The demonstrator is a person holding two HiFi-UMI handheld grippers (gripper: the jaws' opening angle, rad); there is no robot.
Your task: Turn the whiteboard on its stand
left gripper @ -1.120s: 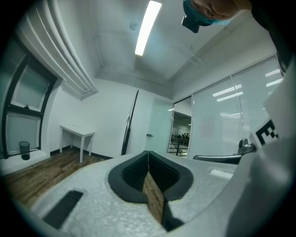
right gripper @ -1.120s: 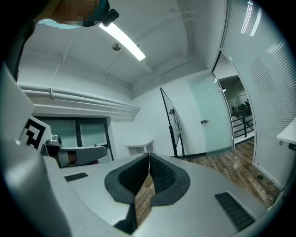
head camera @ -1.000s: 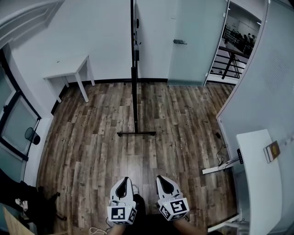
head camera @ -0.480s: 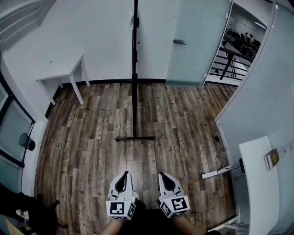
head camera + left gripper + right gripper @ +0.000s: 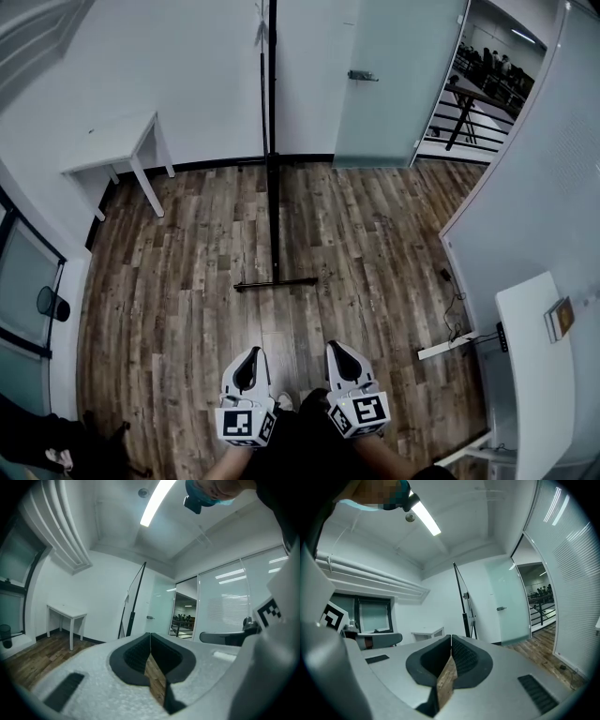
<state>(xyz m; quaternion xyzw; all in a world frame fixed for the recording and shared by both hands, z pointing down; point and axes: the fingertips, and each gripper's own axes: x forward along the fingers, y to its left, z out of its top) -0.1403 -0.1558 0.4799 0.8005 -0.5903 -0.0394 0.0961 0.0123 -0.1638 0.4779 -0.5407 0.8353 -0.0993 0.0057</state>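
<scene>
The whiteboard (image 5: 271,112) stands edge-on ahead of me as a thin black upright on its stand, whose foot bar (image 5: 275,282) lies across the wooden floor. It also shows as a dark leaning pole, the whiteboard (image 5: 134,603) in the left gripper view and the whiteboard (image 5: 464,605) in the right gripper view. My left gripper (image 5: 250,353) and right gripper (image 5: 337,347) are held side by side low in the head view, well short of the stand. Both point level at it. The left gripper (image 5: 150,633) and the right gripper (image 5: 451,636) are shut with nothing between the pads.
A small white table (image 5: 108,141) stands against the wall at the left. A frosted glass door (image 5: 389,84) is behind the stand at the right. A glass partition, a white desk (image 5: 539,375) and a power strip (image 5: 445,349) line the right side. A dark bin (image 5: 54,304) sits at the left.
Both grippers and the view have advanced across the floor toward the stand. The side table has slid toward the upper left. The jaws stayed shut.
</scene>
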